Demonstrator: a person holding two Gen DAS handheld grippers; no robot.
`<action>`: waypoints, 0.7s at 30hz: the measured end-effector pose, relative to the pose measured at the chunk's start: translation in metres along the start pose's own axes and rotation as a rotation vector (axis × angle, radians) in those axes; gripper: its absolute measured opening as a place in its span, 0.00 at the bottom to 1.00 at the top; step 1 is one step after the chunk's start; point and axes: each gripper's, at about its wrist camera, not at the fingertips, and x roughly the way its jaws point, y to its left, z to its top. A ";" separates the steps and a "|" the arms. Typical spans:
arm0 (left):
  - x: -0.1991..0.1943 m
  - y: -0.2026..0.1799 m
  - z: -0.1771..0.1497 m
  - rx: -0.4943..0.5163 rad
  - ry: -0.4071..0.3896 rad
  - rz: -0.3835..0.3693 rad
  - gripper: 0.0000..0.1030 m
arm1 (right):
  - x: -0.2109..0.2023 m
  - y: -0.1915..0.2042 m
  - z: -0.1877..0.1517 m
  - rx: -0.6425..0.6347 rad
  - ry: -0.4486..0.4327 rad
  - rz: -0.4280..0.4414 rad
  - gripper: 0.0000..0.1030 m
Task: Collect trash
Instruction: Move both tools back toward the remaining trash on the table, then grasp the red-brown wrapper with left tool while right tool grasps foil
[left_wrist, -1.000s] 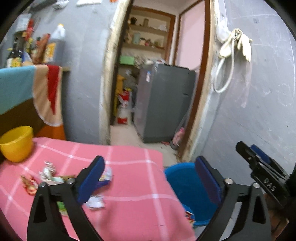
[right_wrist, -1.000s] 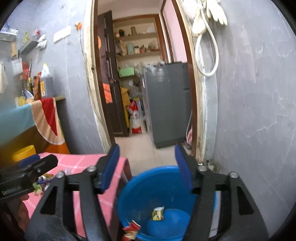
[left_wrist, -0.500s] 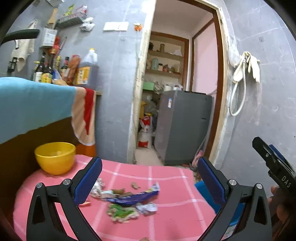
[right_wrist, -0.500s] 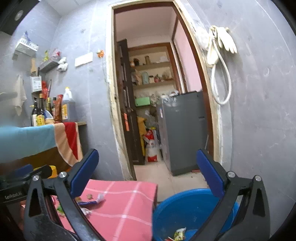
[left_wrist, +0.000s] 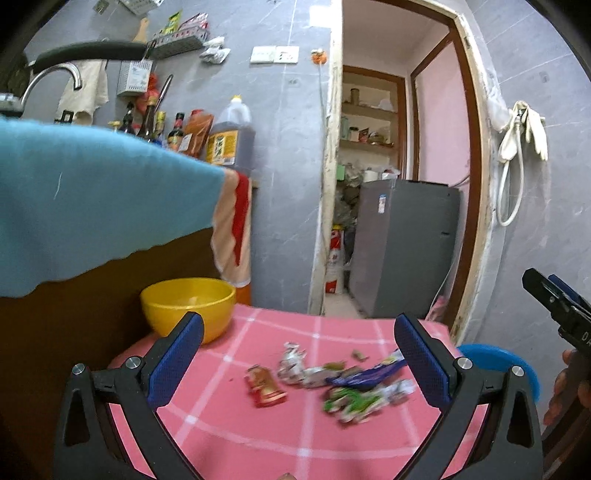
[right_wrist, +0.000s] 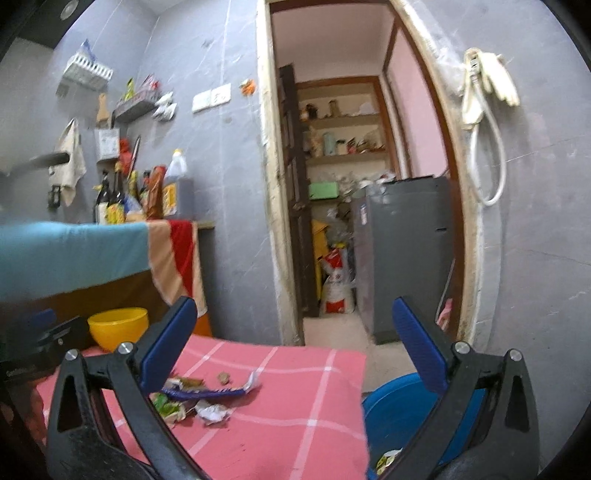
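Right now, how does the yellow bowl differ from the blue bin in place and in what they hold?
The yellow bowl stands on the pink checked cloth at its far left corner; the blue bin stands lower, beside the cloth's right edge. The bowl shows no wrappers inside; the bin already holds a wrapper at its bottom. Both are round, open-topped and plain-coloured.
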 end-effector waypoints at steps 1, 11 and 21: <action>0.002 0.004 -0.004 0.003 0.012 0.006 0.98 | 0.005 0.004 -0.002 -0.010 0.025 0.010 1.00; 0.029 0.026 -0.029 -0.022 0.179 0.007 0.98 | 0.046 0.038 -0.034 -0.119 0.255 0.087 0.99; 0.072 0.034 -0.040 -0.070 0.420 0.005 0.84 | 0.085 0.046 -0.067 -0.112 0.508 0.152 0.71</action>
